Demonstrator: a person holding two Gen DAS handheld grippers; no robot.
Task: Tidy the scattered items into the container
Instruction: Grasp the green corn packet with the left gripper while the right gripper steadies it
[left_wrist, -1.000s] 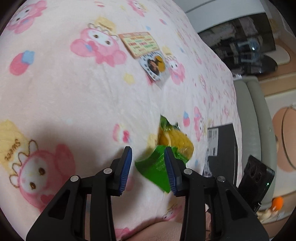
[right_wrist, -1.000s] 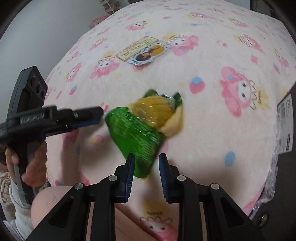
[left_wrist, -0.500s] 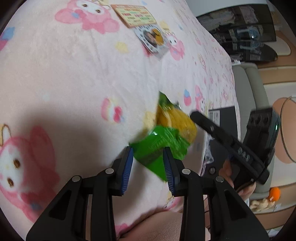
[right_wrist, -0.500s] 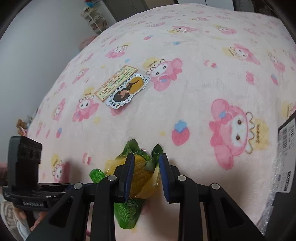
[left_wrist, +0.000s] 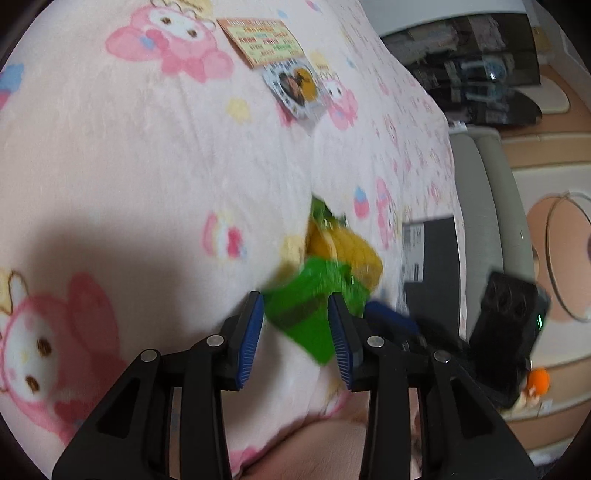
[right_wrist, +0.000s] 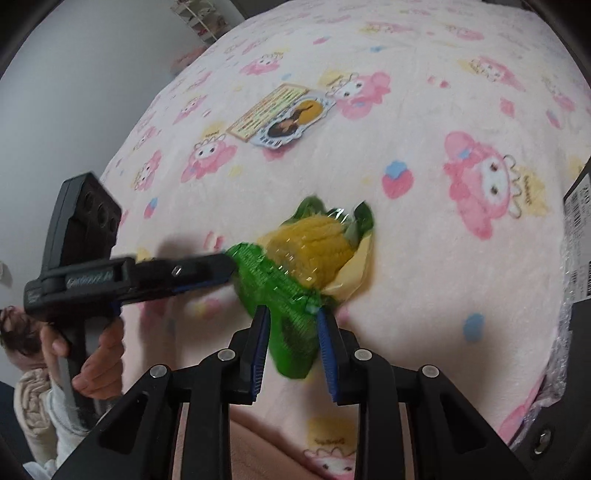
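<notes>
A green and yellow corn snack packet lies on the pink cartoon blanket; it also shows in the left wrist view. My right gripper is open, its jaws on either side of the packet's green near end. My left gripper is open with the packet's green end between its fingertips; in the right wrist view it reaches in from the left to the packet's edge. A flat sticker card lies farther back on the blanket.
A dark box with a white barcode label sits at the blanket's right edge, also in the right wrist view. Beyond it are a grey sofa, a dark low table and a small orange toy.
The right gripper pulled back and now straddles the packet's green end instead of the yellow middle. The left gripper stayed at the packet's other edge.
</notes>
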